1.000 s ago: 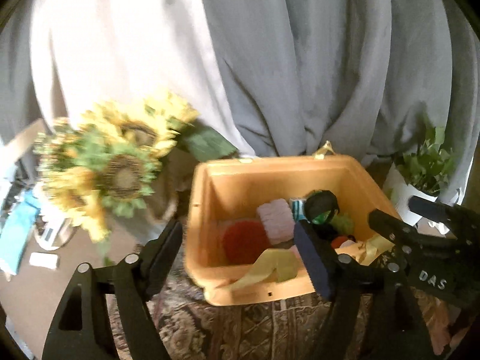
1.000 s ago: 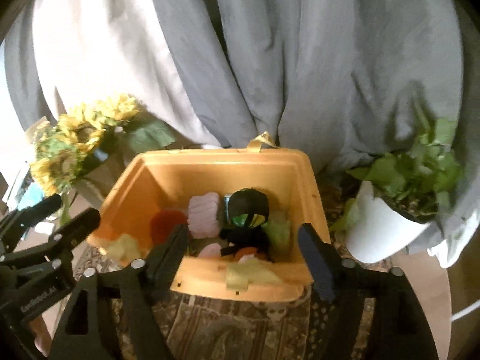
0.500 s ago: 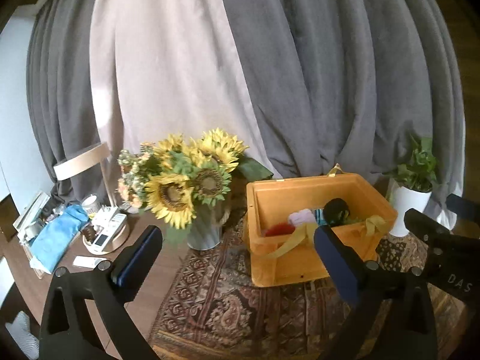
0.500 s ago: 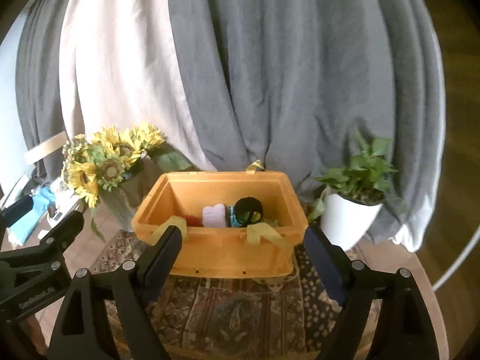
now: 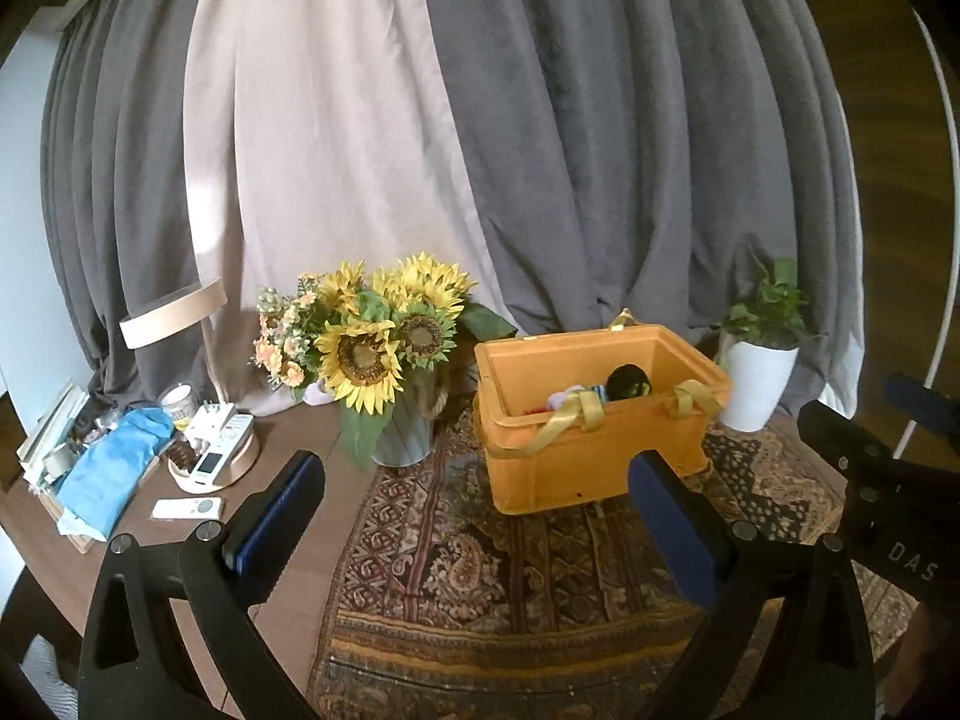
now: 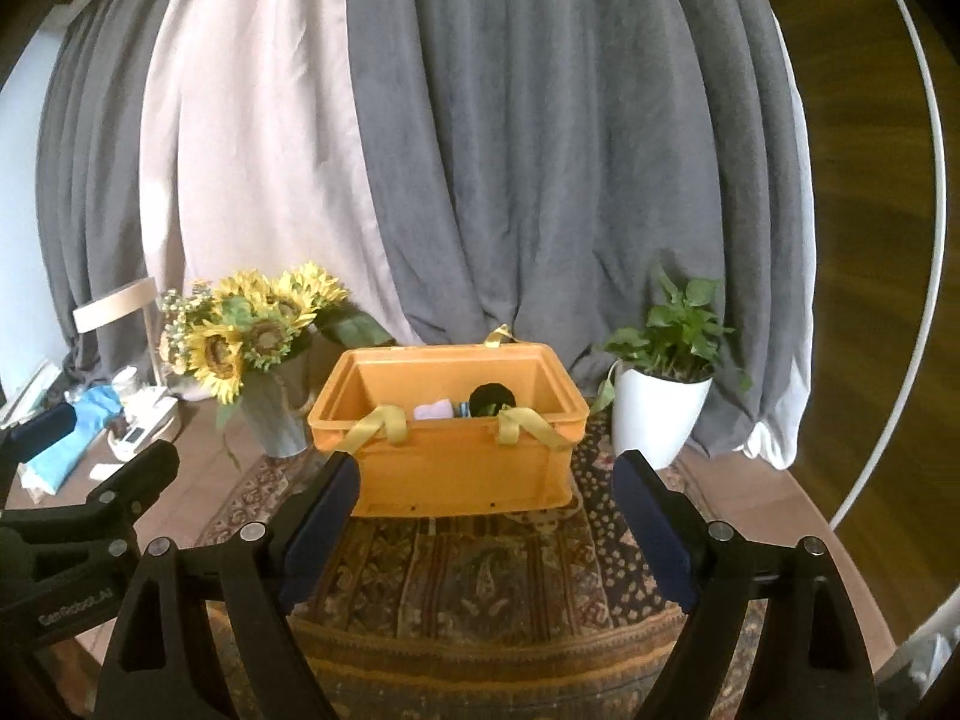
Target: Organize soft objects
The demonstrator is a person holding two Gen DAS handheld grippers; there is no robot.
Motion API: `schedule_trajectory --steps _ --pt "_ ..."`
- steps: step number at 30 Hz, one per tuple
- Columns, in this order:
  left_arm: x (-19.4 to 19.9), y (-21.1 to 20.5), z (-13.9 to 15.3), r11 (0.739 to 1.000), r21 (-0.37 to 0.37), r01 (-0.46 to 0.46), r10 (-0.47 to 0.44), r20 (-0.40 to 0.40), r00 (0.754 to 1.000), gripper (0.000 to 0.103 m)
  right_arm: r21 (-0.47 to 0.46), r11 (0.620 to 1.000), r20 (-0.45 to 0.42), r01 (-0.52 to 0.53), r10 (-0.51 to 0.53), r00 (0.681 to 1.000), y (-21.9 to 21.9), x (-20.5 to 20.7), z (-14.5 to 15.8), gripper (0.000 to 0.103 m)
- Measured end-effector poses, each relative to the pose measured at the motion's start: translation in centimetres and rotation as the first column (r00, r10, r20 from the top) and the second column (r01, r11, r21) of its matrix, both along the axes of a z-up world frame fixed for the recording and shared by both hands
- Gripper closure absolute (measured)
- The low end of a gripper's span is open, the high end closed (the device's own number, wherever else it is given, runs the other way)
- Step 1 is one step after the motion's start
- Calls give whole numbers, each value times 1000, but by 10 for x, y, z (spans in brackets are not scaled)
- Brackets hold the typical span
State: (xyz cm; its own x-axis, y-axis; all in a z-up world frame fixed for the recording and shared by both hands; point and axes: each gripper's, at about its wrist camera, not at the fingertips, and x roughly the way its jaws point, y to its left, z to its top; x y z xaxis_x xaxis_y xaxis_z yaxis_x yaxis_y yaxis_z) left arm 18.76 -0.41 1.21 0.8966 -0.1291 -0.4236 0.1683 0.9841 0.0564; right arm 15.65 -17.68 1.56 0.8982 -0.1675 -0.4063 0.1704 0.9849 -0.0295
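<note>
Both grippers, left (image 5: 474, 516) and right (image 6: 483, 516), hover with jaws spread and empty, soft objects (image 6: 433, 409) sitting inside orange bin (image 6: 456, 468) dead ahead on rug (image 6: 480, 576), right one squarer, likely nearer.

left tool (image 5: 474, 501) agape, right tool (image 6: 486, 501) agape

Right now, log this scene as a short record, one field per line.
surface: patterned rug on a brown table
bin: orange bin on the rug, yellow straps over its front rim
bin contents: pale pink soft item, black round item
left of bin: sunflower vase
right of bin: potted plant
left gripper: open, empty
right gripper: open, empty
</note>
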Motion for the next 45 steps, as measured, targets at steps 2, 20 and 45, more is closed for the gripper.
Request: schedule_trajectory --steps 2,20,45 --pt "-11 -1 1 1000 -3 0 1 4 1000 0 -1 1000 5 0 0 1000 -1 -11 1 16" --pt "-132 -12 7 997 20 -71 70 47 996 0 28 999 -14 -34 35 999 -13 -120 -5 16" --pt "-207 -30 11 999 5 -34 33 65 997 0 40 999 1 -35 35 999 -33 -197 -5 16"
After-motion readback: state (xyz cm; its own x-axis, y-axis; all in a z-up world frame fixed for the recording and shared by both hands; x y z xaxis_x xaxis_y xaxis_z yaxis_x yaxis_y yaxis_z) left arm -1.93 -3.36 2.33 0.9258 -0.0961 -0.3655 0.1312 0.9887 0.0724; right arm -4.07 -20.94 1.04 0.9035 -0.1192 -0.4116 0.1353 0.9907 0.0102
